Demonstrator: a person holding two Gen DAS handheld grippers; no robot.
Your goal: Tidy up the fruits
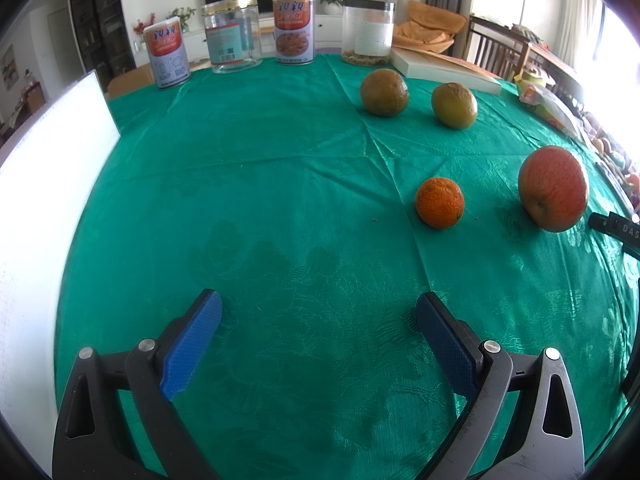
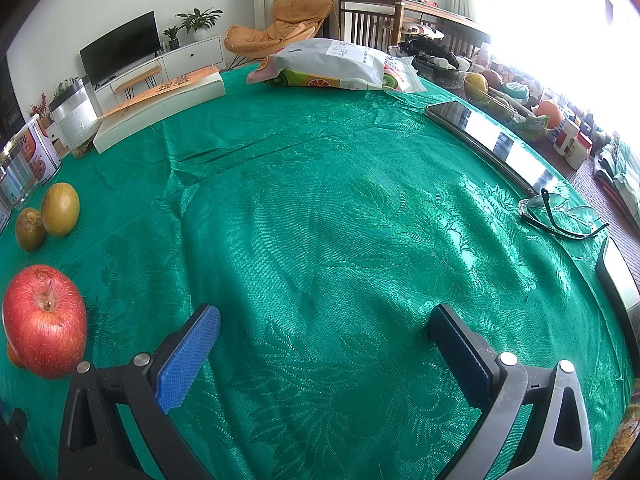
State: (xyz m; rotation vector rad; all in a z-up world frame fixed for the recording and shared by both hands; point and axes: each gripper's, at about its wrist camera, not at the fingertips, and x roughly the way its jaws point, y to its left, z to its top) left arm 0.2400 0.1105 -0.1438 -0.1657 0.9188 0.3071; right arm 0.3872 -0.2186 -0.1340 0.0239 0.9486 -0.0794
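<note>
- The left tool hangs low over the green-clothed bench, its two blue pads spread wide with only bare cloth between them.
- The right tool sits much the same over its own stretch of cloth: pads far apart, gripping nothing.
- Nearest the left tool, ahead and to its right, lies a small orange; just beyond it to the right stands a big red apple, the two near each other but apart.
- From the right wrist view that same apple stands just left of the tool's left pad, not touching it.
- Farther back on the bench two greenish-brown round fruits sit side by side, close but separate.
- Along the far edge stand two printed cans, a clear jar with a gold lid and a clear canister with a dark lid, with a thick book lying beside the canister.
- Out to the right lie a printed bag, a long shiny flat strip and a pair of clear glasses by the bench edge.
</note>
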